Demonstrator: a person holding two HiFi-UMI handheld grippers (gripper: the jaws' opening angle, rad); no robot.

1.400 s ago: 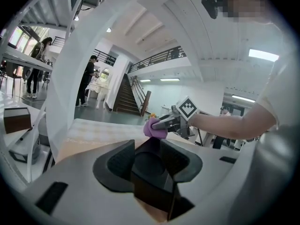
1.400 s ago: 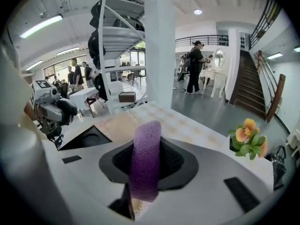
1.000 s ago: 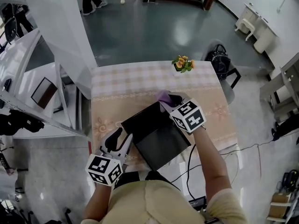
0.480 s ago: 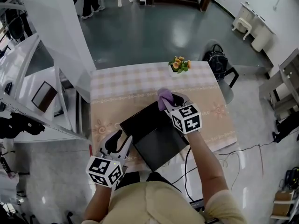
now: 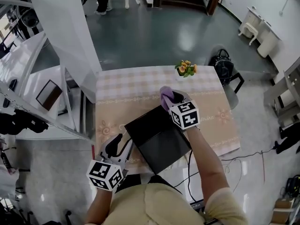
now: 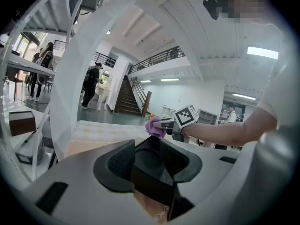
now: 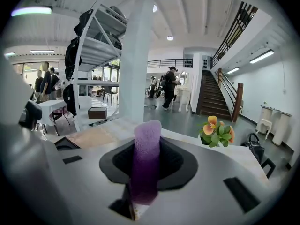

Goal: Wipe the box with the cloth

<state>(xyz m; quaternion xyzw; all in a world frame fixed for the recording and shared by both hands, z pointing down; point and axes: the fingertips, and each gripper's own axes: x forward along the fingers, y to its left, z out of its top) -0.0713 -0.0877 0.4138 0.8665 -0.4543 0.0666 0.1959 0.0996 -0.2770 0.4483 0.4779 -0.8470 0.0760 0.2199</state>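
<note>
A black box (image 5: 158,138) lies at an angle on the table (image 5: 136,86) near its front edge. My left gripper (image 5: 123,145) is at the box's left corner, and in the left gripper view (image 6: 151,165) that corner (image 6: 152,175) sits between the two pads (image 6: 115,165), which are closed on it. My right gripper (image 5: 168,98) is beyond the box's far corner, shut on a purple cloth (image 5: 165,95). In the right gripper view the cloth (image 7: 146,161) stands up between the jaws of that gripper (image 7: 146,175).
A small pot of orange flowers (image 5: 186,67) stands at the table's far edge. A black bag (image 5: 223,63) rests on a chair beyond the right corner. A white pillar and rack (image 5: 65,55) stand at the left. Cables (image 5: 236,156) hang off the front right.
The right gripper has carried the purple cloth a little further from me, past the box's far corner, and rolled slightly. The left gripper and the box have stayed where they were.
</note>
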